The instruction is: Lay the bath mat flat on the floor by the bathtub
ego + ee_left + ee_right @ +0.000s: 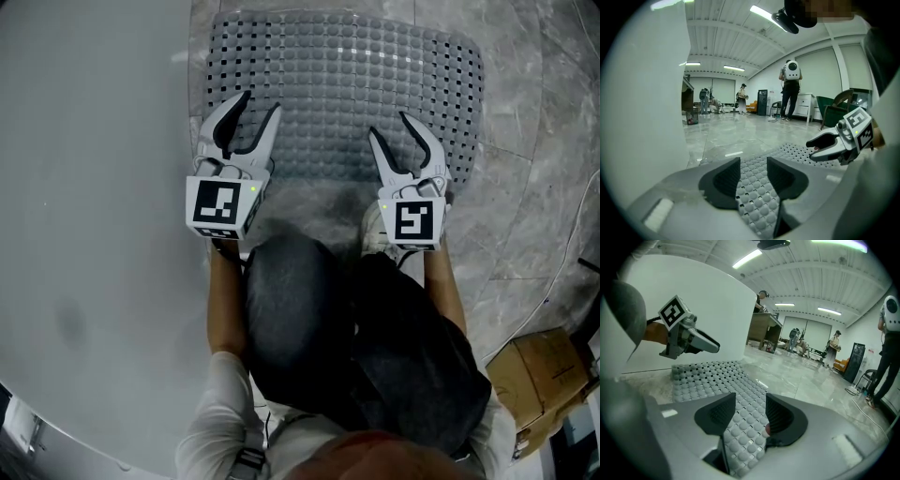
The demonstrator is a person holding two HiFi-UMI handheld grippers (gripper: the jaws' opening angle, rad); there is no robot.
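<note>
**Grey bath mat (347,84) flat beside the bathtub (94,187)**

Dark-trousered knees (356,328) are nearest, with a cardboard box (548,370) at 4 o'clock. Just ahead, the left tongs (262,99) and right tongs (386,123) hover over the mat's near edge. Both have their jaws apart and grip nothing. The mat lies flat on the marble floor (530,187) at 12 o'clock, with the white bathtub along its 9 o'clock side.

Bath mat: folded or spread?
Spread flat: the bath mat lies open on the floor beside the tub, no folds visible.
</note>
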